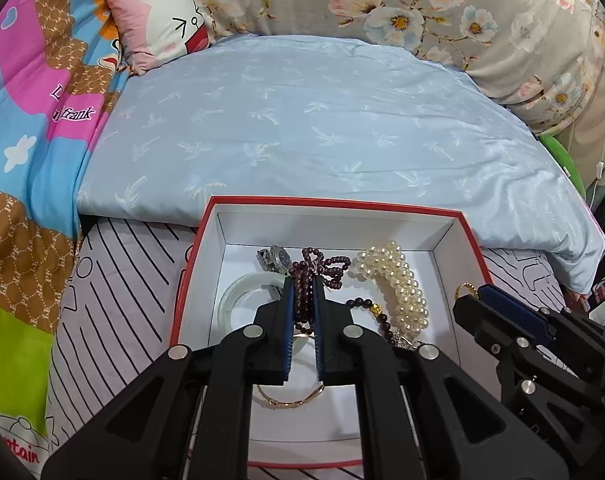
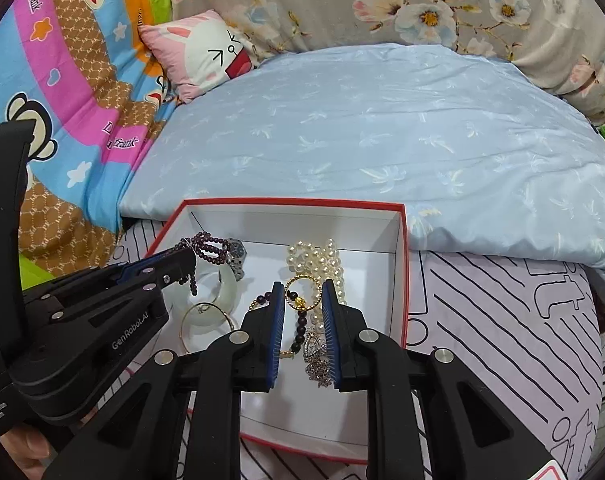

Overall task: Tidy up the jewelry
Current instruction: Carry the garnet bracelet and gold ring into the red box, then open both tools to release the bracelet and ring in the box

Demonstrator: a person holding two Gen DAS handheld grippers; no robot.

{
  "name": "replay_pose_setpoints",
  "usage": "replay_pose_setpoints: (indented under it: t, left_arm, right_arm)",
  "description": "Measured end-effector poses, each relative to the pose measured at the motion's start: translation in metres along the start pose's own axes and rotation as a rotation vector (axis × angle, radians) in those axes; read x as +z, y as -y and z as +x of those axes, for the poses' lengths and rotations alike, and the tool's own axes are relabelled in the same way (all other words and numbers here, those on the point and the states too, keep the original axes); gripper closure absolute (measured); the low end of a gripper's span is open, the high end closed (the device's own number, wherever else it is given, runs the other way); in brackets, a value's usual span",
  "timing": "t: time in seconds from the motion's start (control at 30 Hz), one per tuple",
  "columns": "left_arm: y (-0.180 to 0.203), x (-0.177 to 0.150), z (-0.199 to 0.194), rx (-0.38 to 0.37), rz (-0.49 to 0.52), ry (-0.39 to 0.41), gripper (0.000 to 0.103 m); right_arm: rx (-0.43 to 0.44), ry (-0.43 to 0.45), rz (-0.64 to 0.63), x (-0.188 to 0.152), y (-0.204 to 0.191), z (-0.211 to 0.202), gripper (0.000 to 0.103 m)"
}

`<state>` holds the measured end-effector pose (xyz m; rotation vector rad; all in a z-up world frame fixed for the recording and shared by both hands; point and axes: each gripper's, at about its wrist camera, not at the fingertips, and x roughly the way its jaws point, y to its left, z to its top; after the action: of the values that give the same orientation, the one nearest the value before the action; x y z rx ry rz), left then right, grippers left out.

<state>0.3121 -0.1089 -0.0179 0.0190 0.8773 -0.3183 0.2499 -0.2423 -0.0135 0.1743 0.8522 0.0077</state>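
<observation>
A red-rimmed white box (image 1: 200,236) (image 2: 402,264) on the bed holds jewelry. My left gripper (image 1: 303,286) is shut on a dark purple bead bracelet (image 1: 322,264) (image 2: 208,242), held inside the box. Beside it lie a pale jade bangle (image 1: 238,284) (image 2: 222,292), a watch (image 1: 274,258) (image 2: 236,254), a pearl strand (image 1: 402,284) (image 2: 322,258) and a thin gold bangle (image 1: 290,400) (image 2: 206,308). My right gripper (image 2: 304,292) is partly open around a gold ring bracelet (image 2: 298,288) and dark beads with a gold charm (image 2: 300,312); a sparkly piece (image 2: 316,356) lies below.
The box sits on a white sheet with black lines (image 2: 502,320). A light blue quilt (image 1: 322,120) lies behind it, a pink bunny pillow (image 1: 162,20) and a colourful cartoon blanket (image 1: 30,120) to the left, floral bedding (image 1: 462,12) at the back.
</observation>
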Motion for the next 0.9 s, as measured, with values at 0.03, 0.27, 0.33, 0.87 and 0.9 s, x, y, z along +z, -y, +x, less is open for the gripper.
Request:
replay_pose_setpoints:
  t: [0.03,0.27,0.33,0.87,0.9]
  left_arm:
    - [0.000,0.000,0.002,0.000,-0.002,-0.001,0.096]
    - [0.001,0.000,0.017,0.008,0.004,-0.019,0.096]
    - [0.001,0.000,0.019,0.009,0.005,-0.024,0.095]
    - [-0.002,-0.005,0.036,0.014,0.002,-0.047,0.095]
    - [-0.002,-0.005,0.036,0.014,0.004,-0.043,0.094]
  right_arm:
    - [-0.001,-0.006,0.000,0.000,0.001,0.004,0.086]
    - [0.004,-0.030,0.000,-0.003,0.003,0.020,0.085]
    - [0.006,-0.035,0.001,-0.003,0.002,0.023,0.085]
    - [-0.011,-0.058,-0.004,-0.007,0.005,0.039,0.085]
    - [-0.012,-0.058,-0.006,-0.007,0.005,0.040,0.085]
